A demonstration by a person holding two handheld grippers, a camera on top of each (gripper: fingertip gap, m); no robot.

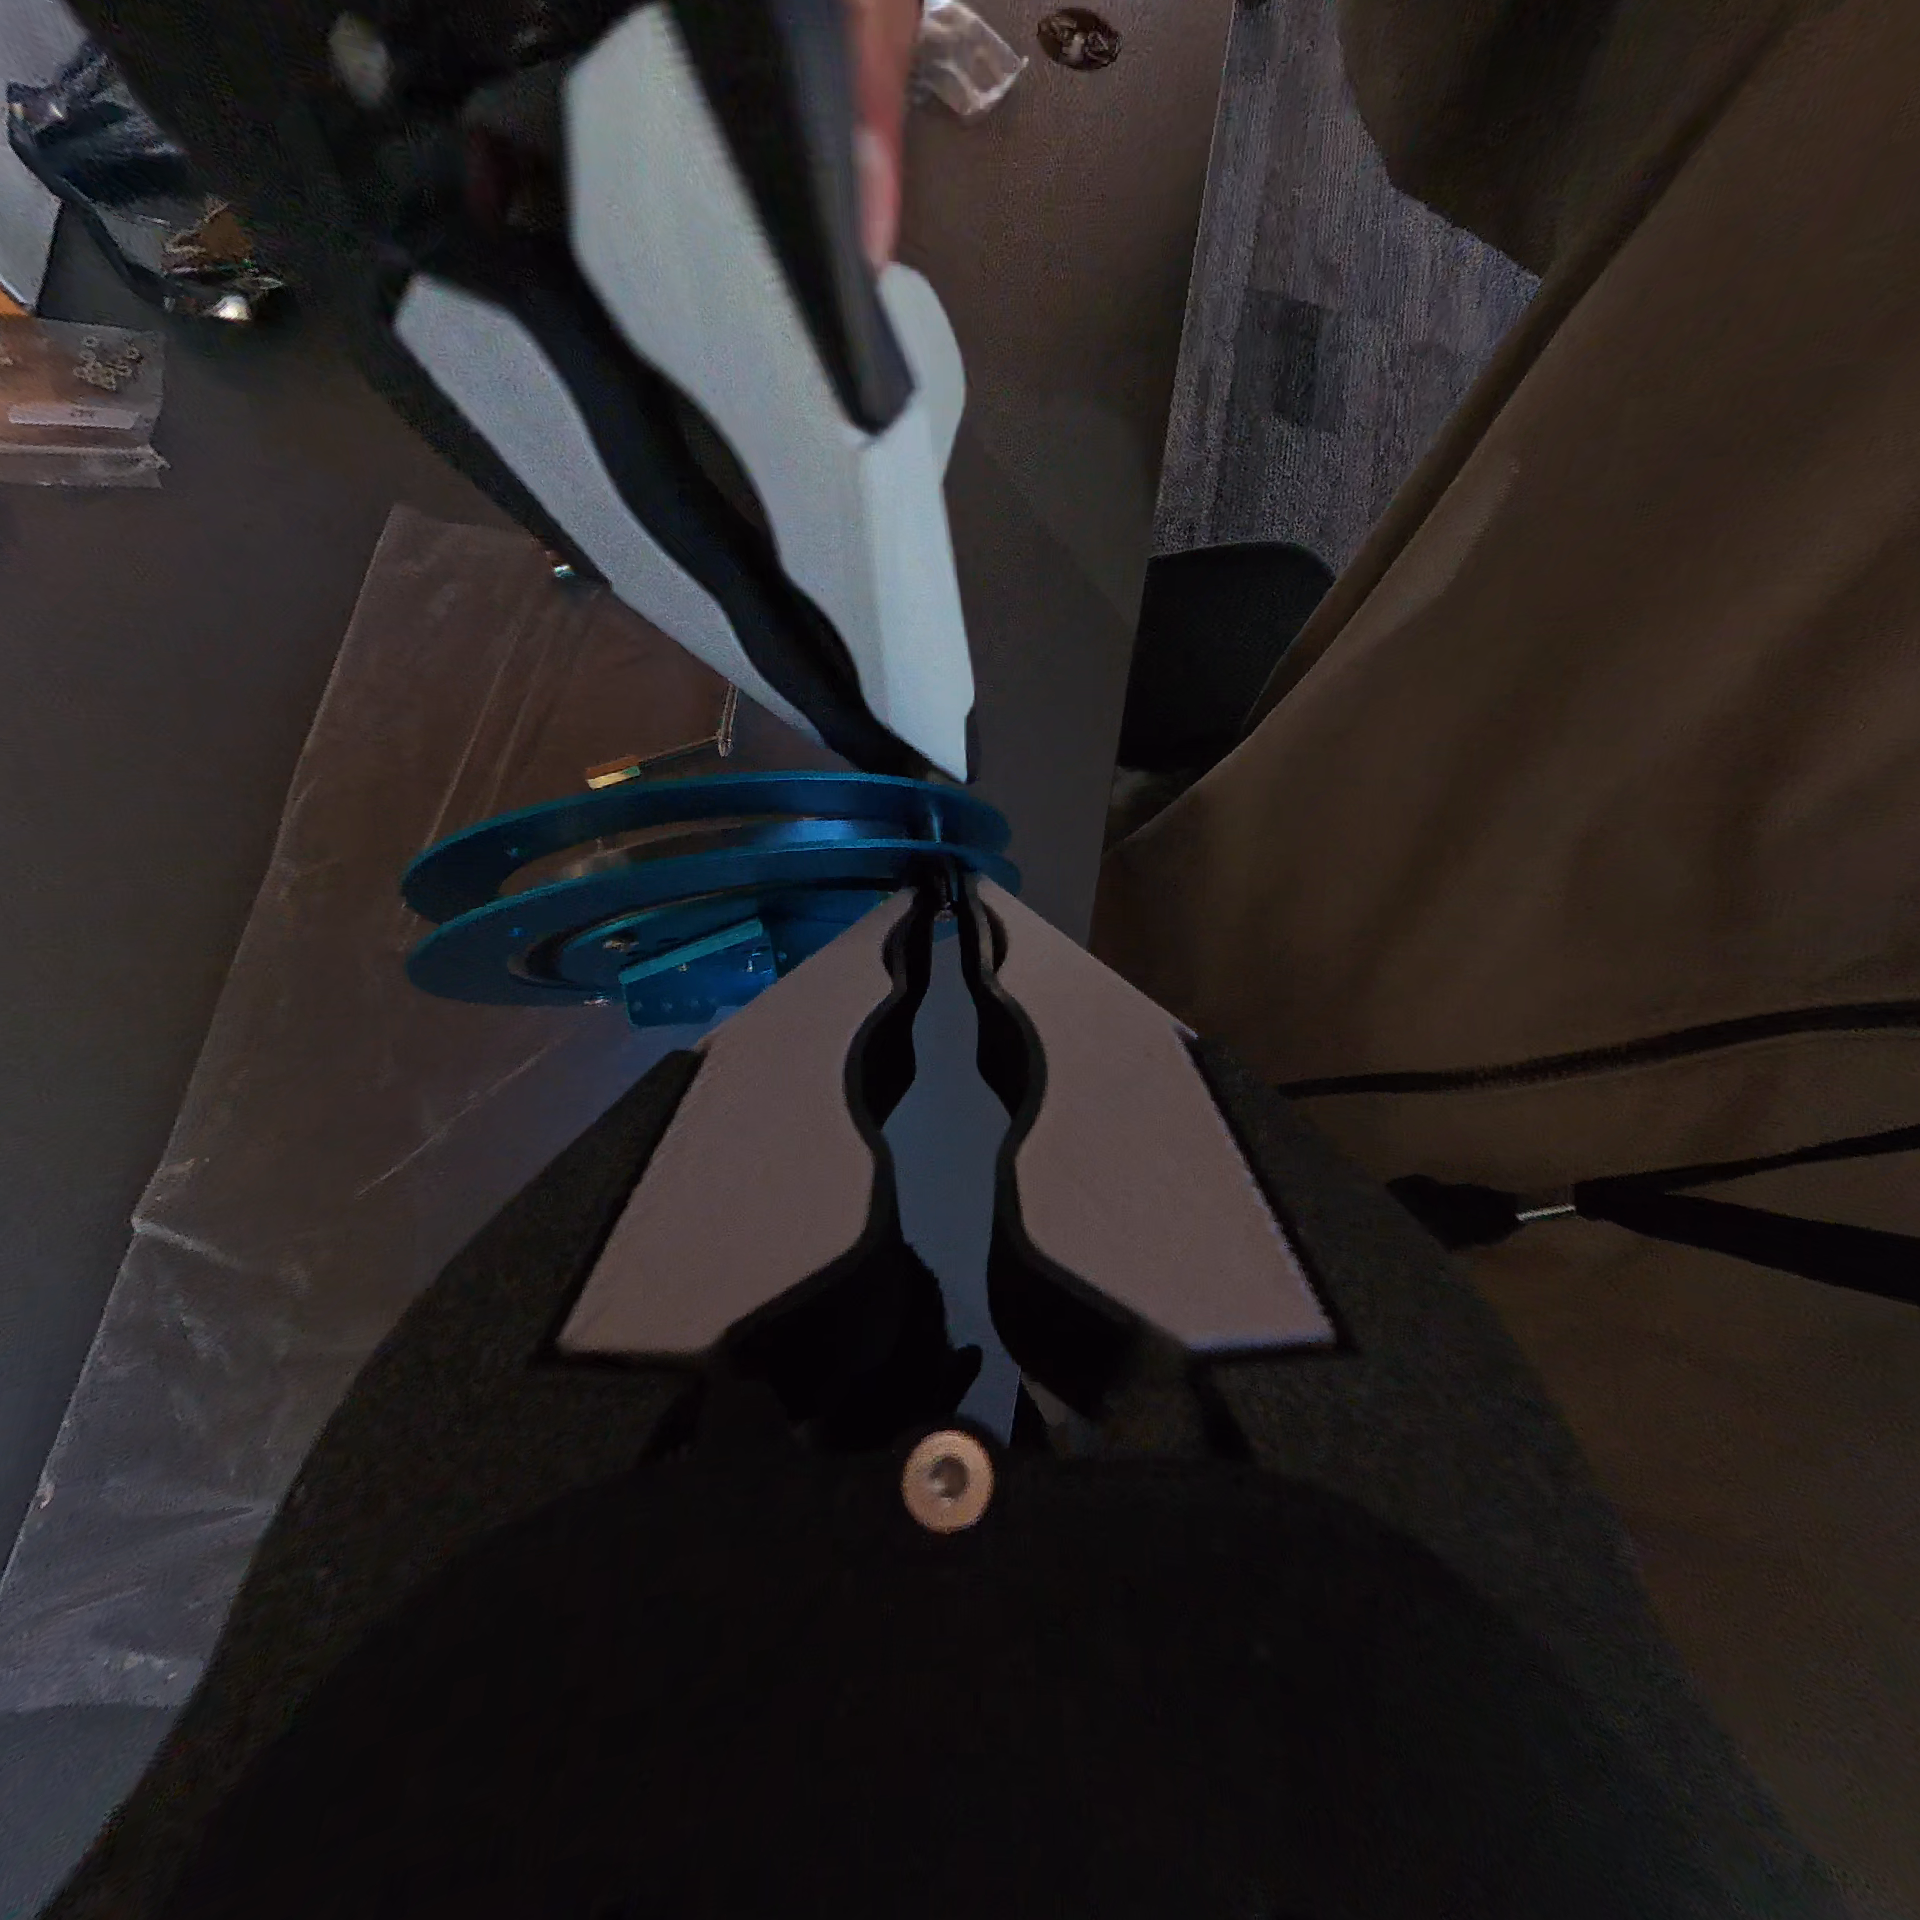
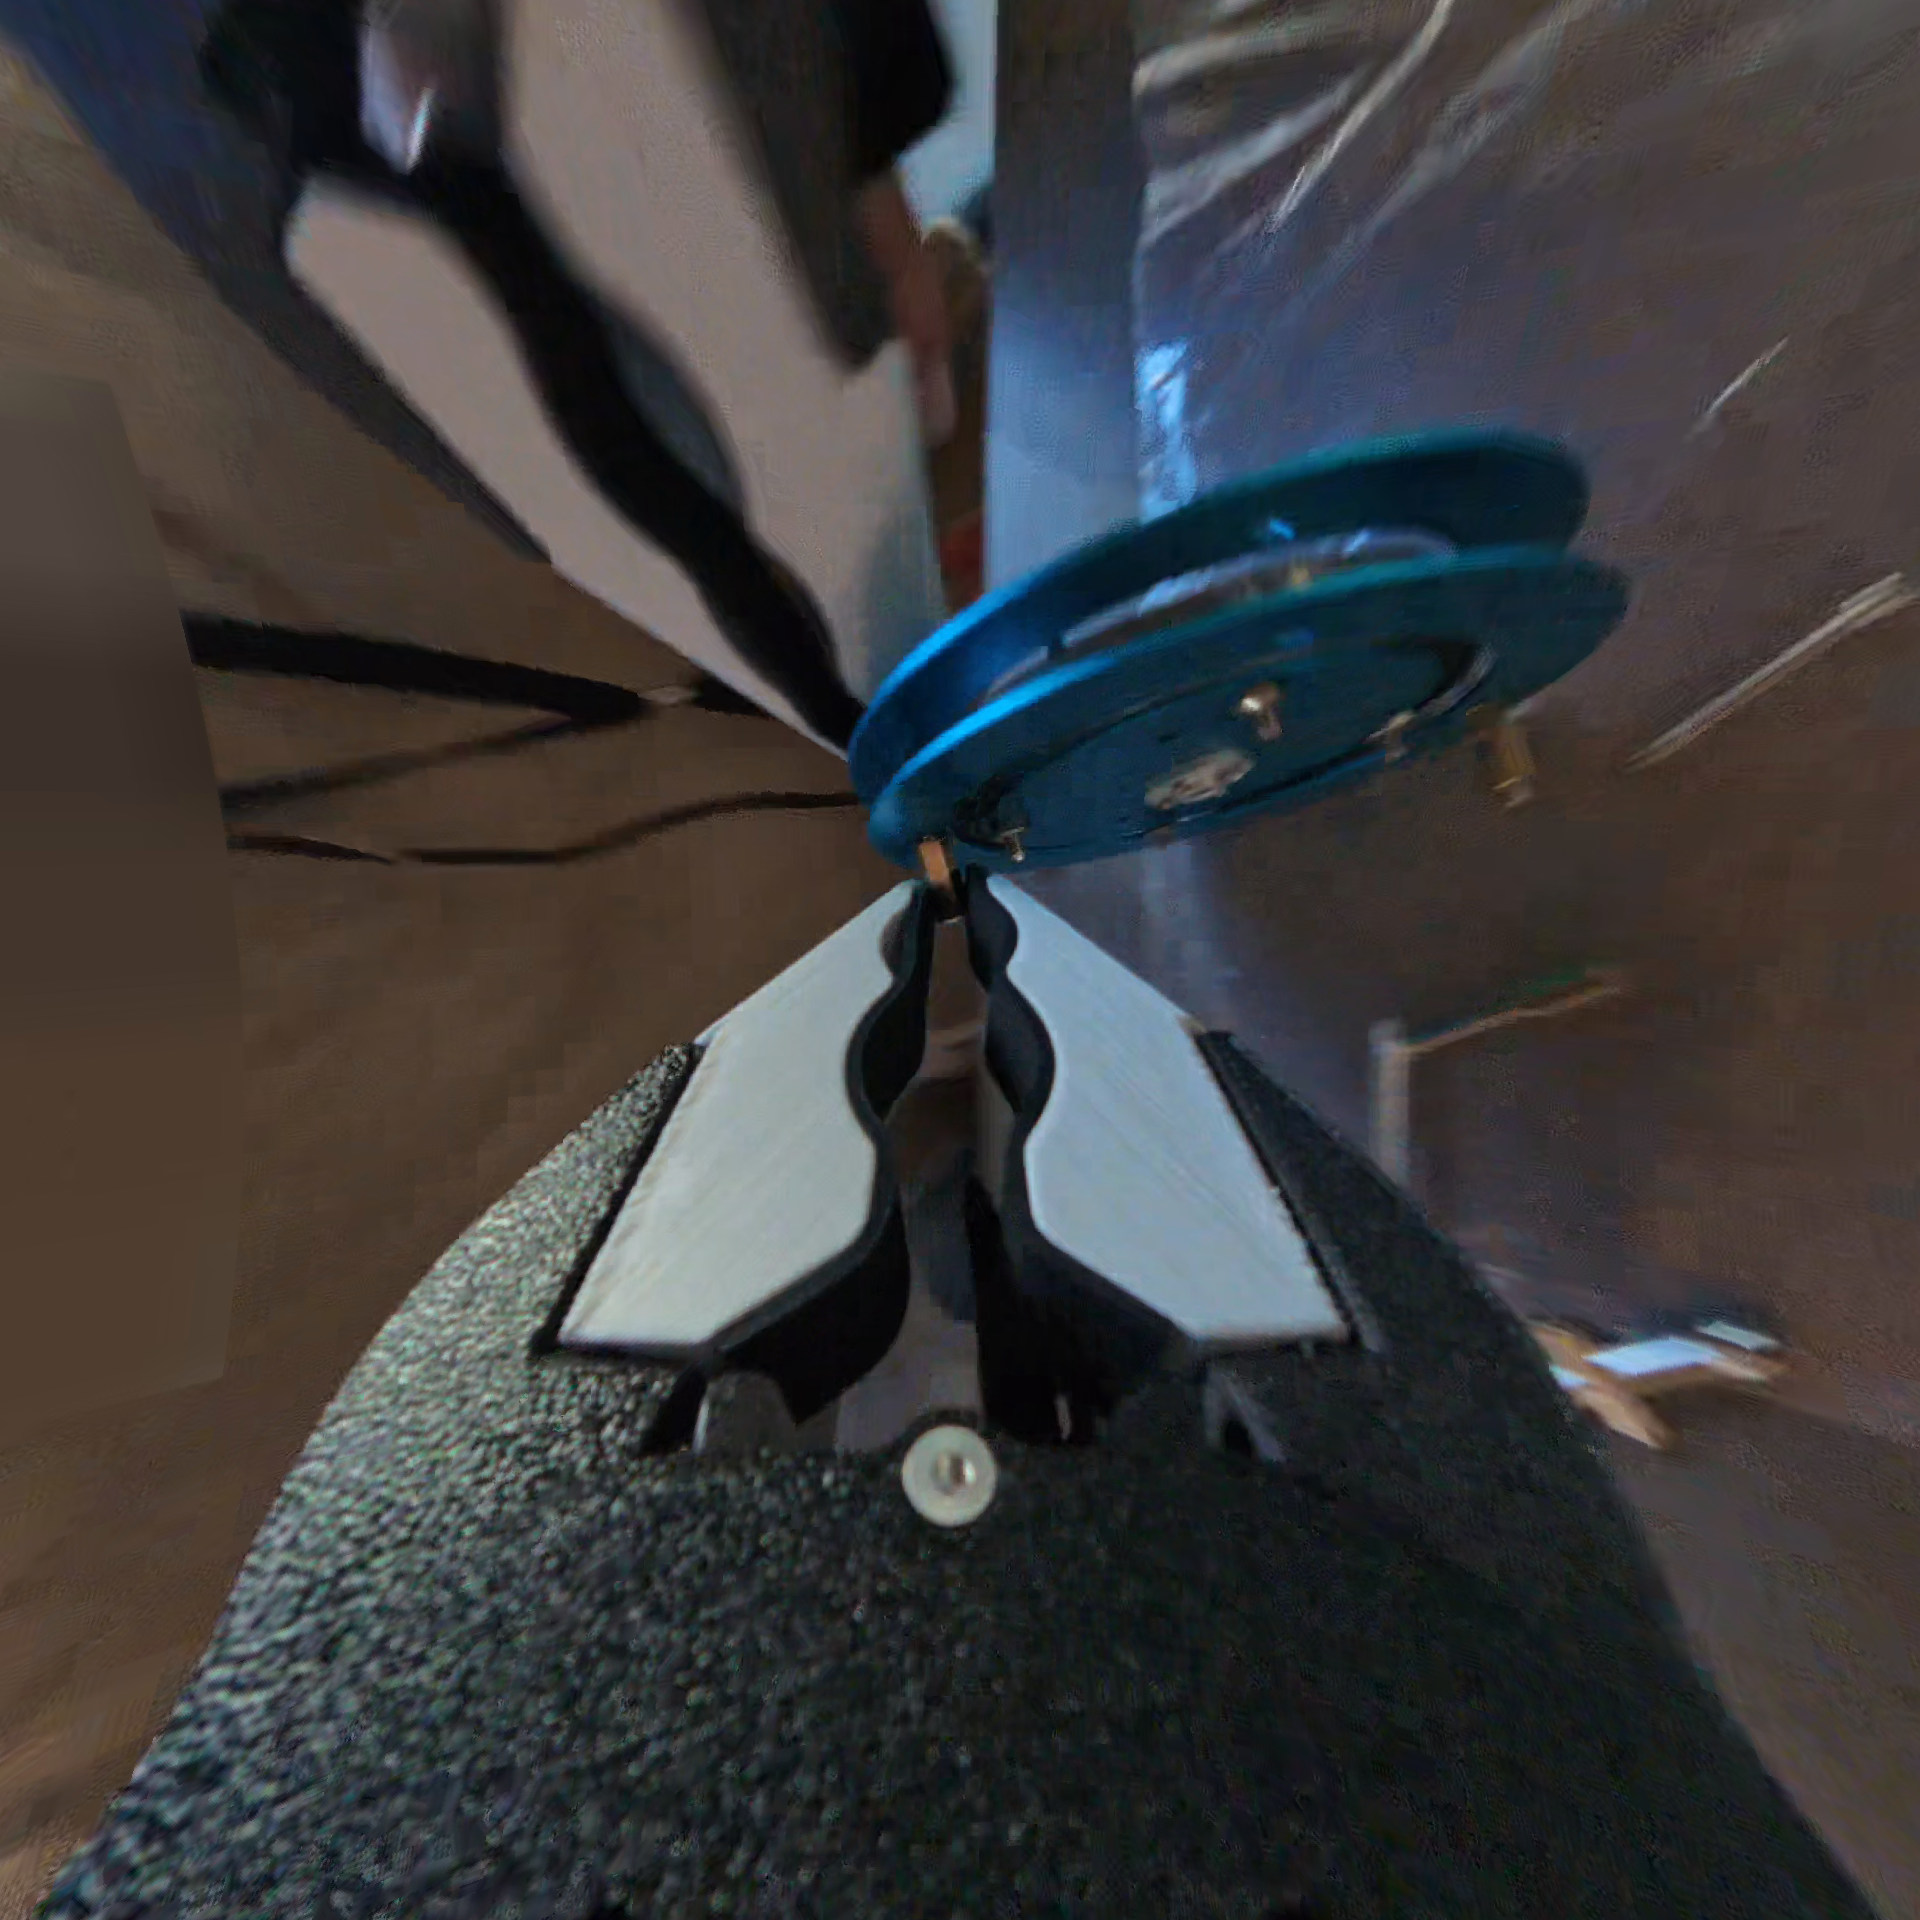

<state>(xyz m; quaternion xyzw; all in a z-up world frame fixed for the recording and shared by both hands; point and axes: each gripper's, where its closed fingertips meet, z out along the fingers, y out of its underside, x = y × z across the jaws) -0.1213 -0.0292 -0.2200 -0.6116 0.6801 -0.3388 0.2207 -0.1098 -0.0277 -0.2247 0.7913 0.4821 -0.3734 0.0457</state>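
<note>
A blue two-disc metal assembly [image 1: 665, 831] with a small blue block and screws is held in the air over a plastic sheet. My left gripper [image 1: 951, 902] is shut on a thin post at the discs' right rim. My right gripper [image 1: 951, 764] comes down from above and its tip meets the same rim. In the right wrist view the assembly [image 2: 1299, 665] is blurred. There my right gripper [image 2: 948, 894] is shut on a small brass standoff [image 2: 935, 860] at the lower disc's edge. My left gripper [image 2: 844, 732] reaches the rim from the upper left.
A clear plastic sheet [image 1: 343, 1039] lies on the dark table [image 1: 156, 644]. A hex key [image 1: 691, 740] lies beyond the discs. Bags of small parts [image 1: 83, 400] sit at the far left. A person's brown jacket [image 1: 1558, 727] fills the right. Grey carpet [image 1: 1320, 312] shows beyond the table edge. The grippers are tip to tip, or close to it.
</note>
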